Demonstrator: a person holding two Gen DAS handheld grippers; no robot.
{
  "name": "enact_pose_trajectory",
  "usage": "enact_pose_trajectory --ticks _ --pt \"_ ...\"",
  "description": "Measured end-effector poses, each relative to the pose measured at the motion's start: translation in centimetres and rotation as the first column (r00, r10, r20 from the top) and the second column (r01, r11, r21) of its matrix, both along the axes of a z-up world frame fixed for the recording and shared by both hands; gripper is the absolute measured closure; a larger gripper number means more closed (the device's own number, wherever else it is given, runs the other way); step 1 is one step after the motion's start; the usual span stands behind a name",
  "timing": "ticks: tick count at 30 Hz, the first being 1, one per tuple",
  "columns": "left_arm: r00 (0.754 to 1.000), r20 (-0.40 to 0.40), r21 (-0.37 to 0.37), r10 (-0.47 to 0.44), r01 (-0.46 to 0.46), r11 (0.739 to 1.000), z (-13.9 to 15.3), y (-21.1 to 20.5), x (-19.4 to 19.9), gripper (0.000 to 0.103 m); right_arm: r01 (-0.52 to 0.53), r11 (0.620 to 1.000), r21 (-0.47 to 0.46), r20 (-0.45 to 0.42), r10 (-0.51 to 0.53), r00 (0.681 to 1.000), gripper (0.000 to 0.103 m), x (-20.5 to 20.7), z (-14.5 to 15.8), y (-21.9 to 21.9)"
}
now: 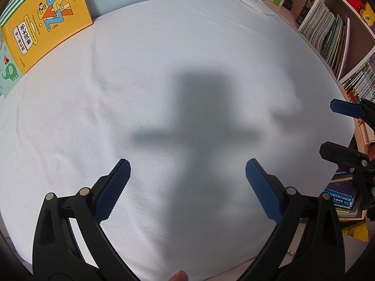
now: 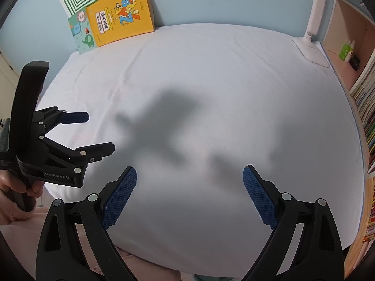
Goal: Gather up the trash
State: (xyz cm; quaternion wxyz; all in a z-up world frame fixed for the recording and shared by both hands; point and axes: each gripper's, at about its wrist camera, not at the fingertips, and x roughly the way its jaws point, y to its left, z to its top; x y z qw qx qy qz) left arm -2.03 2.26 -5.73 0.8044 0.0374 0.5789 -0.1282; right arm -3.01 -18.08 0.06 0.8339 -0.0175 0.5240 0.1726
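No trash can be made out in either view; the white cloth (image 1: 164, 58) covering the table is bare apart from shadows, so where the task's thing lies cannot be told. The step in hand is judged to be either the very start or the end of collecting, with nothing held. The jaws of the left gripper (image 1: 187, 180) are spread wide and empty, as are those of the right gripper (image 2: 189, 187). A next move would call for trash to be found first, probably off the cloth, before either gripper is lowered.

In the left wrist view, the right gripper is caught only at the right edge of the frame, beside a bookshelf (image 1: 328, 30) packed with books. In the right wrist view, the left gripper is seen whole at the left of the frame, with the hand (image 2: 14, 196) on its handle. The yellow book (image 2: 121, 23) at upper left and the desk lamp (image 2: 311, 44) at upper right are shown more fully there.
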Motion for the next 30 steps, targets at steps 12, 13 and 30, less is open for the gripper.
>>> enact_pose_trajectory --ticks 12,13,30 --pt "1.000 -0.002 -0.007 0.012 -0.012 1.000 -0.07 0.52 0.52 0.007 -0.004 1.000 -0.006 0.000 0.004 1.000 0.012 -0.09 0.01 -0.07" --pt "1.000 -0.002 -0.005 0.011 -0.011 1.000 -0.10 0.52 0.54 0.007 -0.005 1.000 -0.007 -0.001 0.005 1.000 0.012 -0.08 0.03 -0.08" --pt "1.000 0.028 0.014 0.000 -0.001 1.000 -0.07 -0.09 0.62 0.008 0.006 1.000 -0.006 -0.012 -0.006 1.000 0.012 0.02 -0.15 -0.20"
